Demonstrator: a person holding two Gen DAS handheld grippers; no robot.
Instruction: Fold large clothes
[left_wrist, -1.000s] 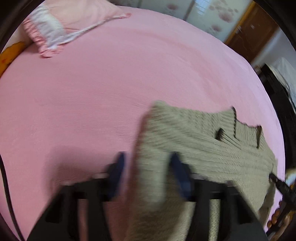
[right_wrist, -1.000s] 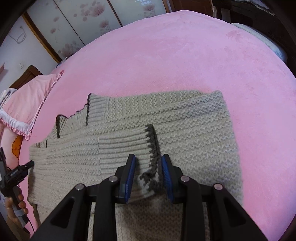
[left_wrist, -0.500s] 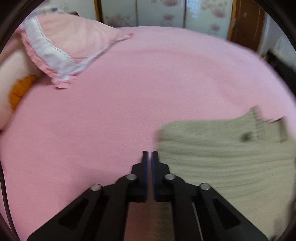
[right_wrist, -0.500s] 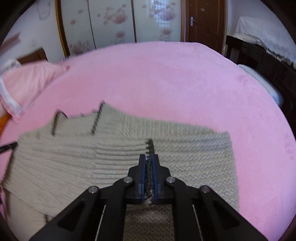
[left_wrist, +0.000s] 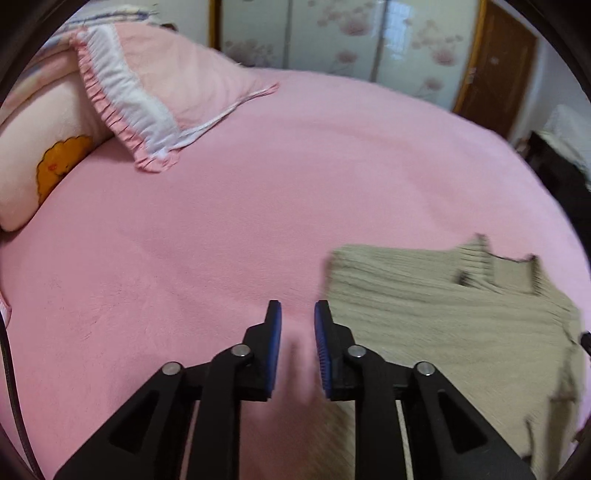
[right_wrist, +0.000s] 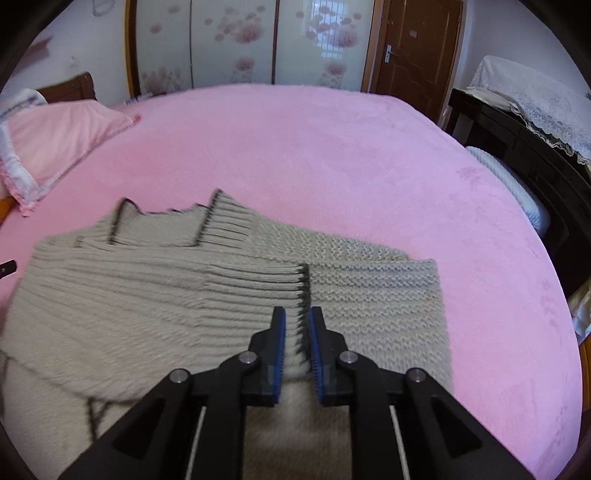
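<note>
Pink bed (right_wrist: 332, 155), pillow (left_wrist: 155, 88) at head end, floral wardrobe doors (right_wrist: 229, 44) behind. Beige sweater (right_wrist: 147, 295) flat mid-bed, long axis across, collar toward far edge. My left gripper (left_wrist: 297, 317) spread, empty; right gripper (right_wrist: 297, 321) slightly parted over the cuff.

- The sweater (left_wrist: 436, 314) is smeared by motion in the left wrist view; its knit cannot be read there, and the right and bottom edges cut it off.
- In the right wrist view the collar (right_wrist: 162, 221) is blurred, and the sweater's near part is hidden behind the right claw (right_wrist: 297, 317).
- A dark object (right_wrist: 7, 266) at the left edge is cut off, unidentifiable.
- Pillow (right_wrist: 44, 147) is cropped at left.
</note>
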